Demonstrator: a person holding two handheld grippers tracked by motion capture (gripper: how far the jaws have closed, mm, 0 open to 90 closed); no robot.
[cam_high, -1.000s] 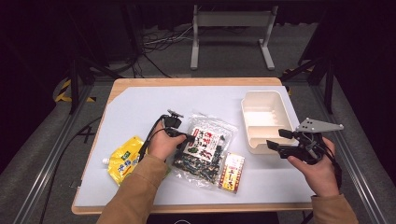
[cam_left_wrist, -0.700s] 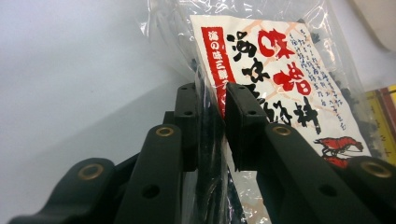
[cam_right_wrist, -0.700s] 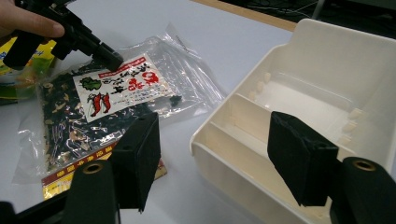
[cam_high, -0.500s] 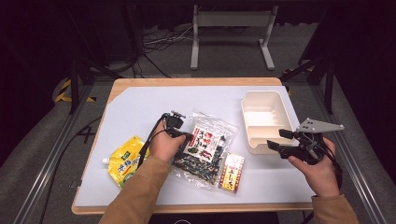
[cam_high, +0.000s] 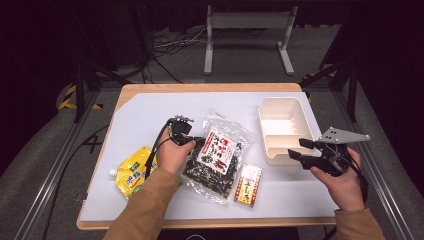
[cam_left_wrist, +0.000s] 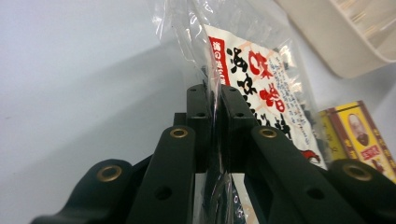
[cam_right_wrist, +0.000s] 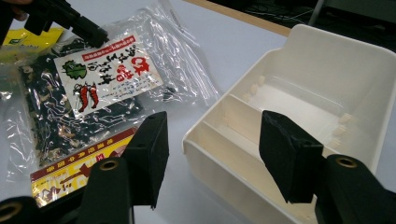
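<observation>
White tabletop (cam_high: 150, 110); left gripper (cam_left_wrist: 215, 109) clamped on red-lettered clear seaweed bag (cam_left_wrist: 261, 93); right gripper (cam_right_wrist: 212, 154) open, empty.

A yellow pouch (cam_high: 132, 172) lies left, a small yellow-red packet (cam_high: 248, 184) near the front.

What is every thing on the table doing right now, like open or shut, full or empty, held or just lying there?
Left gripper: just closed, fingers pinching the bag's clear edge.
Clear plastic bag of dark dried food with white and red label: sealed, held at its left edge.
Right gripper: open, holding nothing, near the box.
Cream plastic divided box: empty, no lid.
Yellow soft pouch: lying flat, untouched.
Small yellow and red packet: lying flat, untouched.
</observation>
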